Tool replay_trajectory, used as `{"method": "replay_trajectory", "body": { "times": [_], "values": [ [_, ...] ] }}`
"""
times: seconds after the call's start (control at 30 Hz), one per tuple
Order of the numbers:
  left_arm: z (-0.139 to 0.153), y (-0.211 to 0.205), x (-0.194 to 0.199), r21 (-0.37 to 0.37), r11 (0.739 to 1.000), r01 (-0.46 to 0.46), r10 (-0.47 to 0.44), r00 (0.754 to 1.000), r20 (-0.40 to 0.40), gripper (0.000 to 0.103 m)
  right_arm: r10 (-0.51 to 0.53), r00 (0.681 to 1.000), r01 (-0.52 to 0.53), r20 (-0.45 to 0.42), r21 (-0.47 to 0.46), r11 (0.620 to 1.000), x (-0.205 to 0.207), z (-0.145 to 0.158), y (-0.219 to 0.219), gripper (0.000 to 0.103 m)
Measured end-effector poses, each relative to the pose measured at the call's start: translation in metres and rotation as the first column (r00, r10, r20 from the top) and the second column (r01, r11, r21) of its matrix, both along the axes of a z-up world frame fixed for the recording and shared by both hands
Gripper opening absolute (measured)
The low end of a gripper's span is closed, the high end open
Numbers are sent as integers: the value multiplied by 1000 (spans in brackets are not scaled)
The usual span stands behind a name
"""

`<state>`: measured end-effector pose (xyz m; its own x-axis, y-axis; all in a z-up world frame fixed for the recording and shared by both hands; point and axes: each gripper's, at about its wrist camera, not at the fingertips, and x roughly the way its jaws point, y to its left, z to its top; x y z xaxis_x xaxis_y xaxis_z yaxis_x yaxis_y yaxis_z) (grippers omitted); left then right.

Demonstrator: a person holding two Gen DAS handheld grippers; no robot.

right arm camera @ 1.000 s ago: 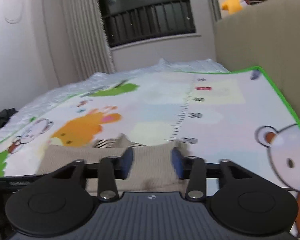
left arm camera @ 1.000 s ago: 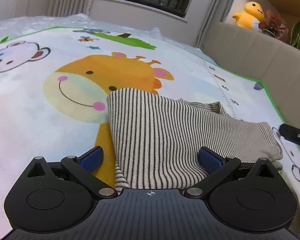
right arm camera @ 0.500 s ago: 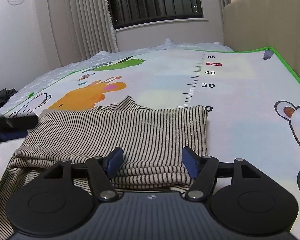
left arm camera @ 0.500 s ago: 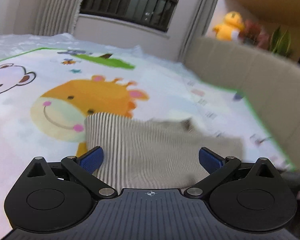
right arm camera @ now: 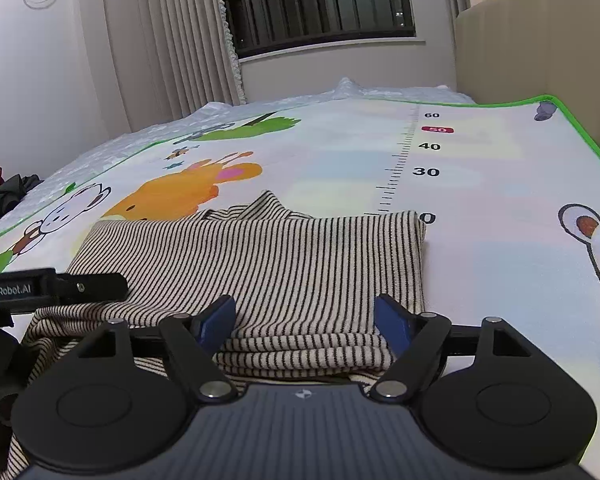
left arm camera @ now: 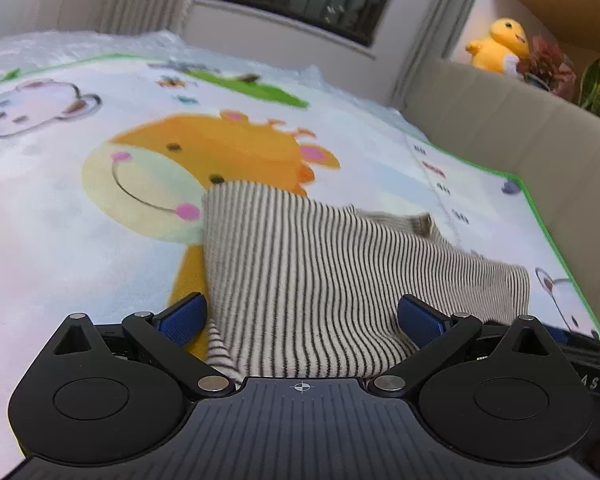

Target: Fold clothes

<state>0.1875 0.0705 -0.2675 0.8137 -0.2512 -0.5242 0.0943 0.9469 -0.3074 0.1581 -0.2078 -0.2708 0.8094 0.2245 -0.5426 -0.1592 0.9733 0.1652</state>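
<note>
Beige knit garment with thin black stripes (right arm camera: 260, 264) lies folded on the pastel cartoon-animal play mat with green border (right arm camera: 500, 184), which covers a bed. Folded layers are stacked at the near edge; a collar or sleeve end pokes out at the far side, beside the printed ruler scale.

Right tool (right arm camera: 305, 322): jaws are opening, blue pads stand apart on either side of the garment's near folded edge and do not press it; cloth sits between them.

Left tool (left arm camera: 300, 318): jaws wide apart, blue pads clear of the fabric, with the garment's near corner lying between and below them. Its black body also shows at the left edge of the right wrist view (right arm camera: 52, 286).

Yellow plush duck toy (left arm camera: 498, 44) sits on the ledge behind the beige upholstered headboard (left arm camera: 500, 120).
</note>
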Motion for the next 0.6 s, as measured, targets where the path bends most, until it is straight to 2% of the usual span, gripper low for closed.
{"method": "replay_trajectory", "body": {
  "times": [0.1,0.13,0.17,0.2,0.27,0.33,0.4,0.47,0.53,0.6],
  "values": [
    [11,-6,-13,9,999,49,-50,995,92,103,12,1000,-12,-2,-5,1000,0,0,1,85],
    [14,-8,-17,12,997,70,-71,990,121,103,26,1000,-26,-5,-3,1000,1,0,2,91],
    [18,-11,-21,16,996,91,-92,984,150,103,53,998,-53,-16,4,999,3,0,2,103],
    [21,-13,-25,21,994,111,-113,977,179,103,75,997,-75,-30,4,997,6,0,3,103],
    [10,-18,-17,35,989,141,-145,982,117,103,101,993,-101,-54,-3,995,9,1,4,103],
    [0,-17,-7,28,991,130,-131,990,48,103,111,992,-111,-63,2,994,9,2,3,103],
    [-2,-17,-5,32,991,127,-128,991,39,103,112,992,-109,-61,44,993,8,5,-4,103],
    [-2,-17,-5,40,991,125,-127,991,41,103,93,994,-89,-51,77,993,5,15,-10,94],
    [-4,-20,-5,52,991,125,-127,991,42,103,77,997,-77,6,56,995,3,32,-10,89],
    [-4,-19,-7,51,991,126,-128,991,43,103,72,995,-73,68,19,997,7,50,-7,78]
  ]
}}
